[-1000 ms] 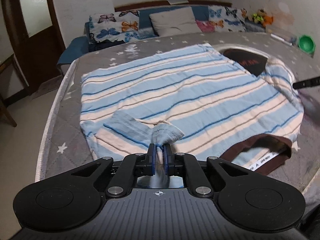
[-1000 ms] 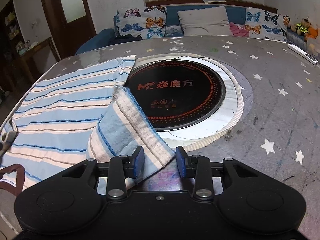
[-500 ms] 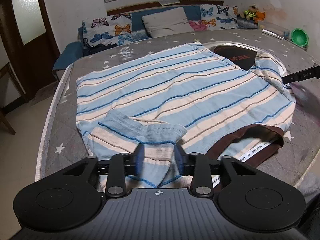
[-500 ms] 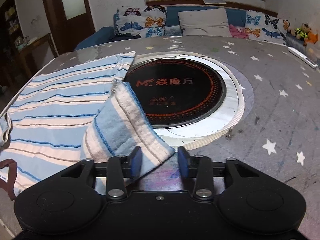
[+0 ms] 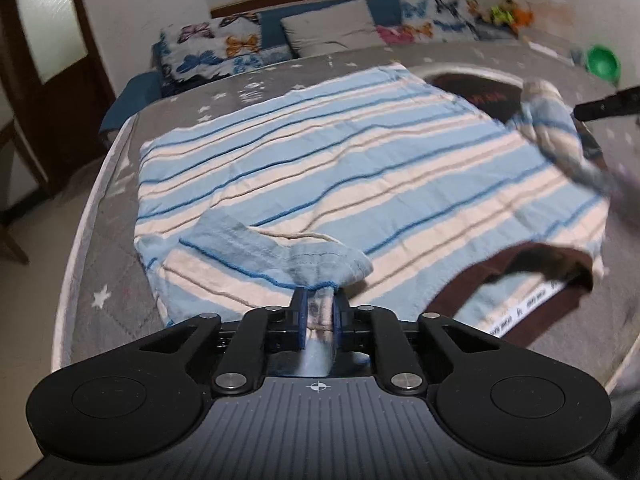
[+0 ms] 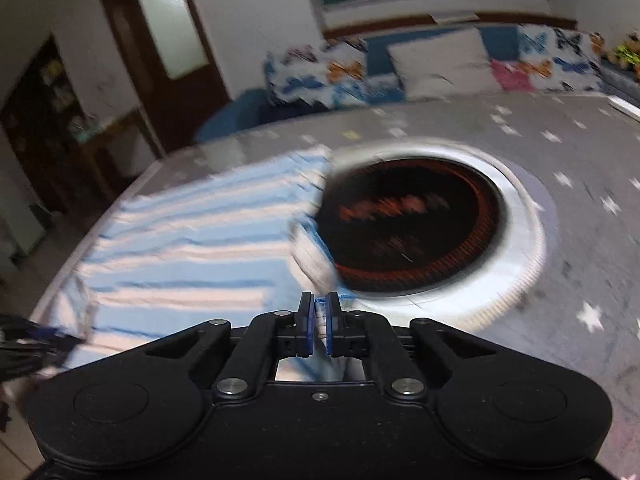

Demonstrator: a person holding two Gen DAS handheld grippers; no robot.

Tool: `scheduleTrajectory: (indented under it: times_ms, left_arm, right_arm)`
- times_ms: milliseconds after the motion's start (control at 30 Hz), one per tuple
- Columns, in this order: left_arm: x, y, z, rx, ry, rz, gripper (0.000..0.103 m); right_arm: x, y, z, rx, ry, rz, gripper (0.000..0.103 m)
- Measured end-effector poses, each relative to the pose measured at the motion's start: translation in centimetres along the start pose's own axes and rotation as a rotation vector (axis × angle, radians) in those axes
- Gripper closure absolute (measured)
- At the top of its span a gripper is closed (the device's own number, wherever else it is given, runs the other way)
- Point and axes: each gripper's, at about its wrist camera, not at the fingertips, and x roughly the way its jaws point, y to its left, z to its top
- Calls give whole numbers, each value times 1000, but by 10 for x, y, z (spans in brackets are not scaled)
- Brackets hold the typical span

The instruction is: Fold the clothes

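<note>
Both grippers, spread 0.5 s ago, now pinch sleeves. L gripper (image 5: 319, 312) jaws clamp the left sleeve (image 5: 280, 256) folded over the shirt (image 5: 340, 168) on the table (image 5: 100, 264). L view alone shows the brown collar (image 5: 516, 264); blurred R view shows R gripper (image 6: 319, 322) nipping the right sleeve (image 6: 312, 256) beside the cooktop (image 6: 412, 224).

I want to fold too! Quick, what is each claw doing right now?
Left claw: closed on the left sleeve of the striped shirt.
Right claw: closed on the right sleeve.
</note>
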Motion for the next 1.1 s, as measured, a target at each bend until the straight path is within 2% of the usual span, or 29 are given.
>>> scheduleTrajectory:
  times_ms: [133, 267, 467, 700, 767, 900, 1000, 1067, 1100]
  left_arm:
    - [-27, 25, -1, -117, -92, 37, 98]
    - [-57, 49, -8, -202, -164, 80, 98]
    - [-80, 63, -14, -257, -206, 24, 98]
    - [-56, 39, -9, -203, -156, -108, 98]
    - [-42, 30, -9, -181, -117, -149, 98]
    - [-18, 16, -14, -140, -27, -181, 97]
    - [-13, 13, -18, -119, 6, -196, 93]
    - [-20, 14, -19, -89, 2, -203, 91]
    - [-25, 15, -20, -69, -2, -203, 86]
  right_arm:
    - [2, 19, 8, -38, -3, 58, 97]
    - [13, 43, 7, -87, 32, 128, 97]
    - [39, 81, -9, -173, 130, 214, 97]
    - [62, 100, -29, -228, 238, 233, 96]
    - [65, 102, -33, -234, 260, 245, 96]
    - [67, 106, -39, -245, 280, 260, 96]
    - [64, 107, -38, -244, 292, 277, 92]
    - [58, 107, -36, -252, 291, 286, 88]
    - [54, 107, -34, -267, 287, 288, 80]
